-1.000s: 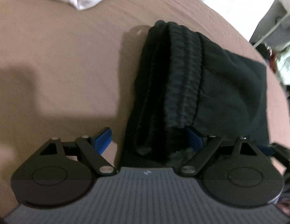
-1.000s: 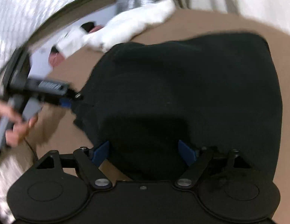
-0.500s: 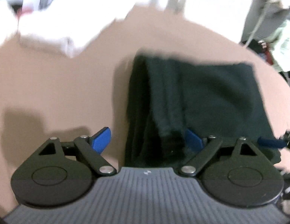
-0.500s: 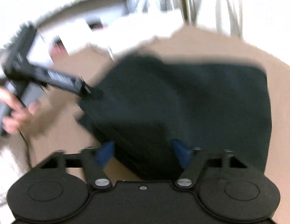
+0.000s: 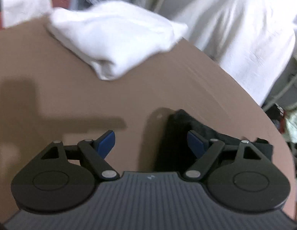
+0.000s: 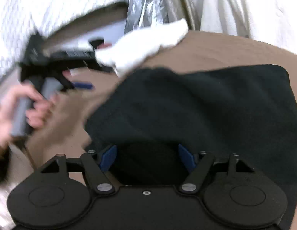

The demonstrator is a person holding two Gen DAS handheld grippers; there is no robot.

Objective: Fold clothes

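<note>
Clothes lying on the table

The folded garment (image 6: 196, 111) is lying on the table (image 6: 215, 46), filling the right wrist view from centre toward 3 o'clock; the folded towel (image 6: 144, 44) is sitting behind it at 11 o'clock, near its far edge.

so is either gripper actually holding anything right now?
No. Left gripper is open over bare table; right gripper is open over the folded black garment, pads not pressing it.

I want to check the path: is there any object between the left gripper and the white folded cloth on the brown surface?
Nothing visible does. Between the left gripper and the white folded cloth lies only bare brown surface. The black garment sits off to one side, by one finger.
</note>
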